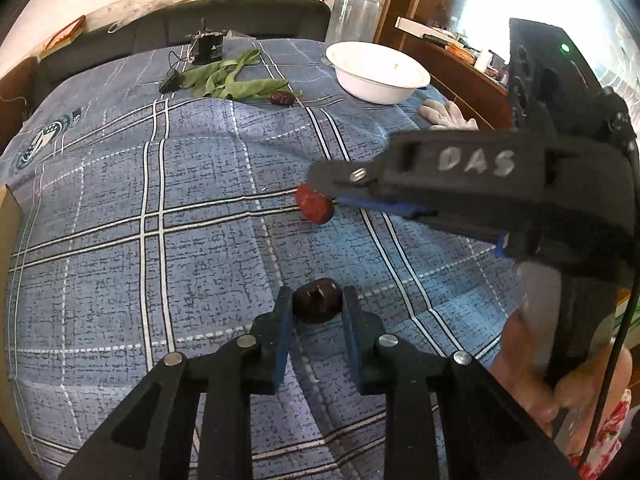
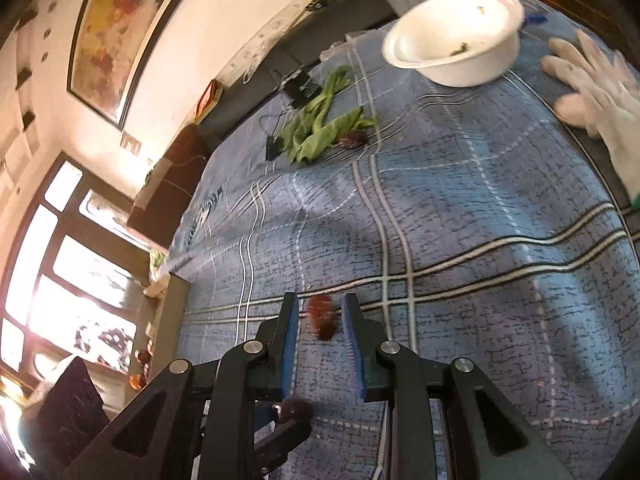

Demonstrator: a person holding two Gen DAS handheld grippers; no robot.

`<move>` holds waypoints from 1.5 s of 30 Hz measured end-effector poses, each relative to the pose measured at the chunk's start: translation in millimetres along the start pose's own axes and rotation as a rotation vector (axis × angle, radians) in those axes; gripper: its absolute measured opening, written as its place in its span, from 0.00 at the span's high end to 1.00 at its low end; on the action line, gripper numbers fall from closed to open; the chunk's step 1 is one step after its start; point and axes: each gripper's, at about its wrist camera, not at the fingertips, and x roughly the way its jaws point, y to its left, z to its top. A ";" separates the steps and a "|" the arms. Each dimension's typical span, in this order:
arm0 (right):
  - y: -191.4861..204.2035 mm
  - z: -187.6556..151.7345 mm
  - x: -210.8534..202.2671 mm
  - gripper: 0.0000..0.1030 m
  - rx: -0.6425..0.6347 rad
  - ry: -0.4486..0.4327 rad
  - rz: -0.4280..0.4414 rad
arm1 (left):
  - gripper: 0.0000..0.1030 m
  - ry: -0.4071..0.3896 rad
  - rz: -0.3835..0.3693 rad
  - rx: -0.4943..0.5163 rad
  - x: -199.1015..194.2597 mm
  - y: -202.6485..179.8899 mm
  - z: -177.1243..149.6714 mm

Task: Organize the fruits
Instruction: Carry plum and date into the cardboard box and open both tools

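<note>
A dark date [image 1: 316,307] sits between the blue pads of my left gripper [image 1: 316,300], which is shut on it just above the blue checked cloth [image 1: 160,200]. Further out, my right gripper [image 1: 326,194] comes in from the right and pinches a red date [image 1: 314,210] at its tips. In the right wrist view that red date [image 2: 322,320] is blurred between the right gripper's [image 2: 320,308] pads. The dark date [image 2: 296,408] shows below it. A white bowl [image 1: 378,72] stands at the far right; seen from the right wrist, the bowl [image 2: 456,44] holds only green scraps.
Green leaves [image 1: 232,80] and a third dark date [image 1: 282,98] lie at the back beside a black device [image 1: 208,46]. A white glove [image 1: 448,116] lies on the right edge, a glass jar [image 1: 352,16] stands behind the bowl. A hand [image 1: 532,360] holds the right gripper.
</note>
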 end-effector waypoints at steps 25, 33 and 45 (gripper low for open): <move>33.1 -22.0 -2.9 0.81 -0.091 -0.014 0.023 | 0.79 -0.197 0.074 -0.388 -142.6 140.4 -62.3; 45.2 -21.1 -16.6 0.70 -0.152 -0.103 -0.201 | 0.79 -0.275 0.159 -0.524 -196.8 205.0 -106.2; 46.6 -23.3 25.7 0.78 -0.223 -0.029 -0.377 | 0.79 -0.292 0.182 -0.559 -207.8 226.8 -123.0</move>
